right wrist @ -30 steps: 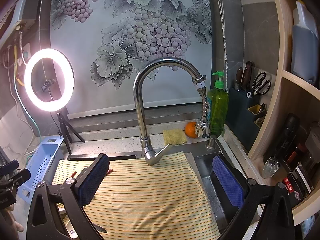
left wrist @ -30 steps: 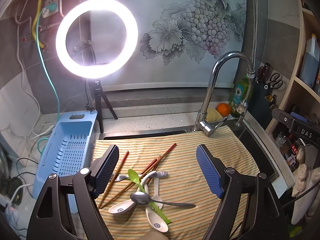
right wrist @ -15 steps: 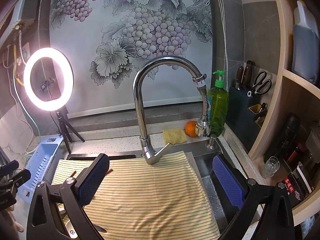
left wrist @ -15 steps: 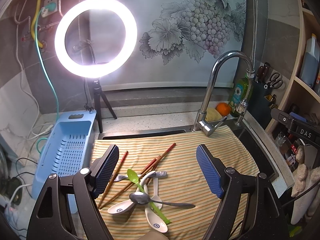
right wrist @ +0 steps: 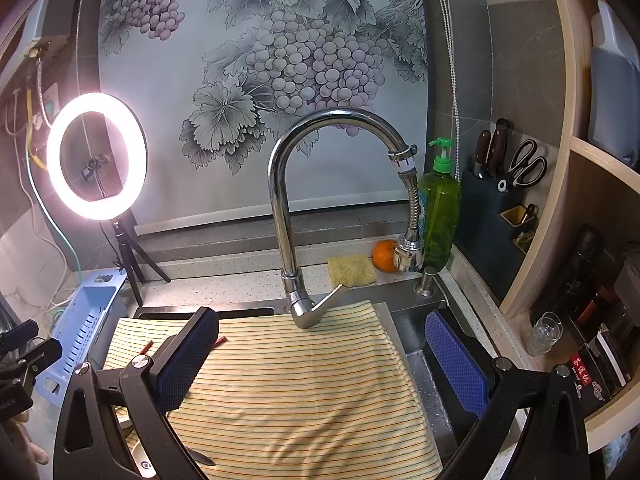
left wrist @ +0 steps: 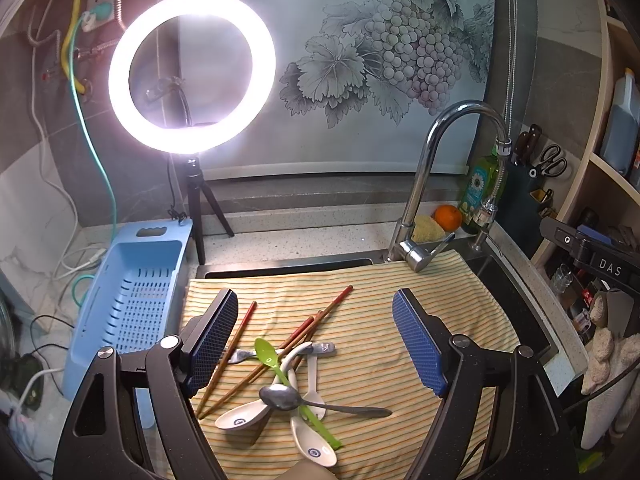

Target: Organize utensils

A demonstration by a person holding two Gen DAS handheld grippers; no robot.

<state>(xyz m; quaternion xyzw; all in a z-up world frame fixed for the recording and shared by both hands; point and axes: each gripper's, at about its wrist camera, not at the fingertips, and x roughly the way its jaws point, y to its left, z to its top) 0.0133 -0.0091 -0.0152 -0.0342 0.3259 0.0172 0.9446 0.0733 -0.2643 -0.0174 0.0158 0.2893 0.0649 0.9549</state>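
Left claw [left wrist: 316, 336]: jaws spread wide and empty, held above the striped cloth [left wrist: 400, 360], which serves here as the landmark. Between the blue pads [left wrist: 418, 344], on the near left part of the cloth, lies the utensil heap: red-brown chopsticks [left wrist: 316, 320] fanned diagonally; a green plastic spoon [left wrist: 266, 351] crossing them; a metal spoon [left wrist: 282, 396] resting on top, its handle pointing right; white ceramic spoons [left wrist: 240, 418] beneath and around, one nearest the cloth's front edge. The claw touches none of them.

Right claw [right wrist: 320, 356]: jaws likewise spread and empty, over the right half of the cloth; its right pad hangs beyond the cloth's right edge, above the exposed sink [right wrist: 416, 364].

Just left of the cloth stands a blue slotted basket [left wrist: 132, 304]. Behind the cloth rises the chrome faucet [right wrist: 288, 208]. On the bench behind the cloth's right corner: a yellow sponge [right wrist: 352, 270], an orange [right wrist: 384, 255] and a green soap bottle [right wrist: 440, 208]. A ring light [left wrist: 192, 72] stands behind the basket.
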